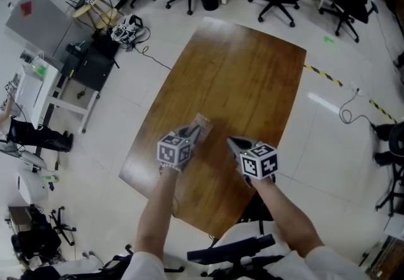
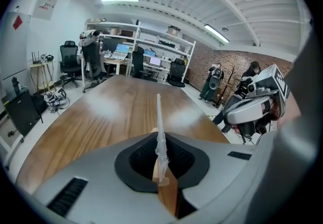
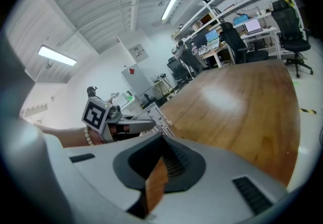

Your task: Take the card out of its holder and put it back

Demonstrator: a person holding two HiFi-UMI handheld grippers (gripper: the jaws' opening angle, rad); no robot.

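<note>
- Gripping only the low edge of the clear card holder (image 2: 158,117), my left gripper (image 1: 193,132) has its jaws squeezed tight on it. That is a small bite, so the holder could bend or slide out if I tip it.
- The holder sticks up thin and floppy in front of my left gripper, over the table (image 1: 252,64). If it slips, it drops on the wood.
- The card (image 3: 159,122) looks like it sits inside the holder, so I think the pulling-out is not done yet.
- My right gripper (image 1: 231,142) is closed, with nothing in it. It has to open before it can pinch the card. If it comes in closed, it just pokes the holder and pushes it away.
- If it grabs the holder and the card together, the card will not come out.
- Both my arms reach out over the near part of the table, side by side. Both grippers point forward and slant down a bit. Their tips are near each other but apart.
</note>
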